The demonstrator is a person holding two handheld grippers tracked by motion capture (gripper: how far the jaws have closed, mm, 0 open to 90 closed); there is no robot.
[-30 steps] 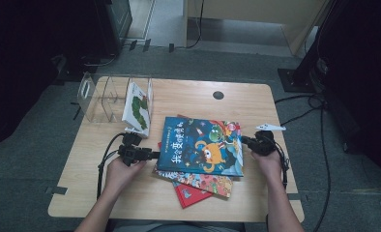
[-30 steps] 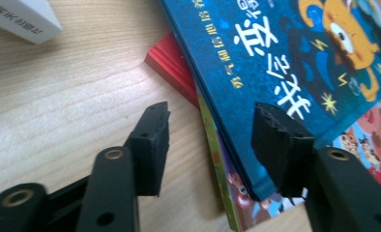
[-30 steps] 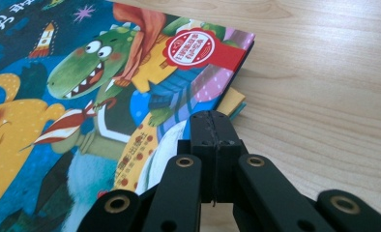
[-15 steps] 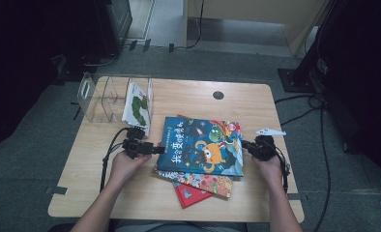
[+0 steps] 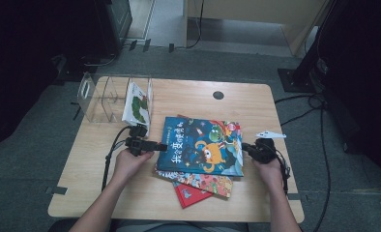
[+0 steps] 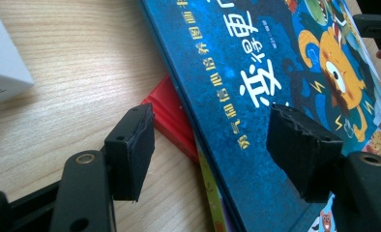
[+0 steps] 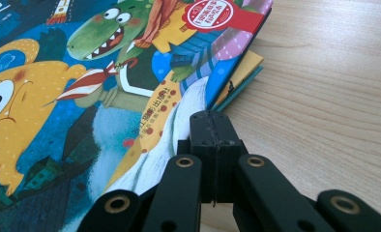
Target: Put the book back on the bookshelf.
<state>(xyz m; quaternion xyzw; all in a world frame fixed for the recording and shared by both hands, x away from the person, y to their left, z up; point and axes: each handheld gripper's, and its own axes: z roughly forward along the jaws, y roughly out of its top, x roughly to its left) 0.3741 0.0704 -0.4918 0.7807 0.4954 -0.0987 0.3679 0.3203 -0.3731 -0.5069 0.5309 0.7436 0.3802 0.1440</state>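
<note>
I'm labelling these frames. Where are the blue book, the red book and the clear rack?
blue book (image 5: 203, 147): high view, middle of its cover.
red book (image 5: 187, 194): high view, corner sticking out below the stack.
clear rack (image 5: 95, 99): high view, left compartment wall.

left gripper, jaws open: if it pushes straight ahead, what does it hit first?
Probably the spine edge of the blue book: the left gripper has its open jaws astride that edge, with the red book just beneath. Depth is hard to judge.
</note>
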